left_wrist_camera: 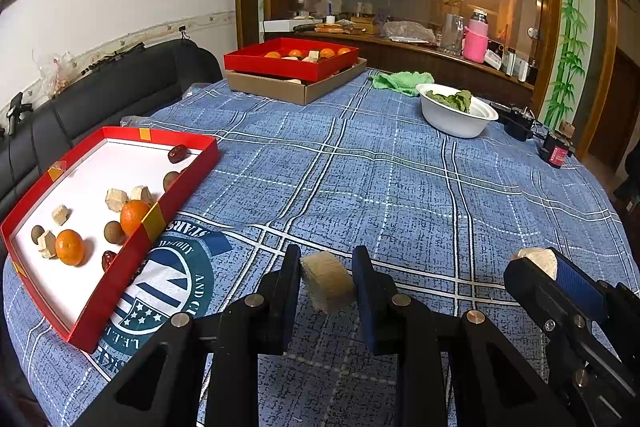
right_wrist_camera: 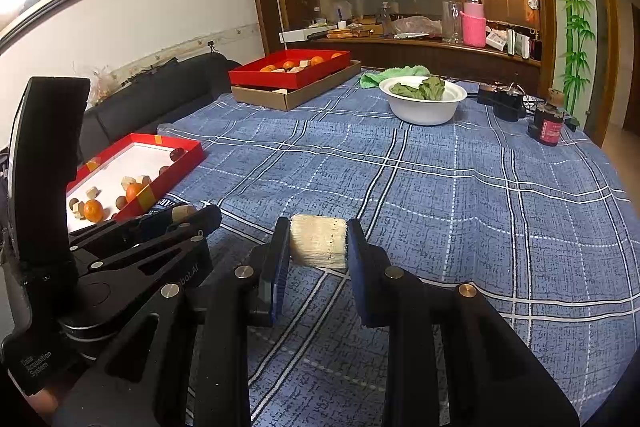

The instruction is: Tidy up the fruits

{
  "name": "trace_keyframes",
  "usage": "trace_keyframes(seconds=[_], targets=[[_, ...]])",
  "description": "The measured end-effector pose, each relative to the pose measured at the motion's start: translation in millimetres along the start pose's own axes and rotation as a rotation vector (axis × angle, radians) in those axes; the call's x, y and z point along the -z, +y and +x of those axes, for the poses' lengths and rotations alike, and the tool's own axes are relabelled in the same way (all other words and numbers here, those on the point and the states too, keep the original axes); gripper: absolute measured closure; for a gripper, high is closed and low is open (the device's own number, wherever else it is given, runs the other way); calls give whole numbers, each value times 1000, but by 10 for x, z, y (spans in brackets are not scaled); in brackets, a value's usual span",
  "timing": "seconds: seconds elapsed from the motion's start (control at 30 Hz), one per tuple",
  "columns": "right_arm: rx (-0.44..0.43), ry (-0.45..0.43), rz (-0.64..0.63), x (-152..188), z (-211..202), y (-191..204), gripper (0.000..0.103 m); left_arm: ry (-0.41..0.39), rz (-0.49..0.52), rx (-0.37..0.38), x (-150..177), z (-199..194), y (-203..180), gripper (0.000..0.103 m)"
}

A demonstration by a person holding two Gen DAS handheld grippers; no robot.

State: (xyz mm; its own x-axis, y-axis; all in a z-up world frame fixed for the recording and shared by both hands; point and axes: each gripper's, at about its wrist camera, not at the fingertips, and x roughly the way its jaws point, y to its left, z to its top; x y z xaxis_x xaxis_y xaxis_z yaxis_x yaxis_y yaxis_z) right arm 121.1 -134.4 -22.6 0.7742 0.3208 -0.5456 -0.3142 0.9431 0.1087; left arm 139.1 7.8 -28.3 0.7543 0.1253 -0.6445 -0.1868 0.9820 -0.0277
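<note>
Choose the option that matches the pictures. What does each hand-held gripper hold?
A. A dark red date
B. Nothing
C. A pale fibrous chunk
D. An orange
C: the left hand-held gripper clamps a pale fibrous chunk, and the right hand-held gripper clamps another pale chunk above the blue plaid cloth.

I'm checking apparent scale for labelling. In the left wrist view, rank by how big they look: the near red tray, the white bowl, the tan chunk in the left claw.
1. near red tray
2. white bowl
3. tan chunk

The bowl sits farther off, so bowl versus chunk is unsure.
</note>
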Motion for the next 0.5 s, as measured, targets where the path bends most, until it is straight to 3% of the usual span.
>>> trace_keyframes(seconds=[0.5], targets=[[0, -10, -1, -15, -22, 14, 77, -2, -2, 2, -2, -9, 1, 78]])
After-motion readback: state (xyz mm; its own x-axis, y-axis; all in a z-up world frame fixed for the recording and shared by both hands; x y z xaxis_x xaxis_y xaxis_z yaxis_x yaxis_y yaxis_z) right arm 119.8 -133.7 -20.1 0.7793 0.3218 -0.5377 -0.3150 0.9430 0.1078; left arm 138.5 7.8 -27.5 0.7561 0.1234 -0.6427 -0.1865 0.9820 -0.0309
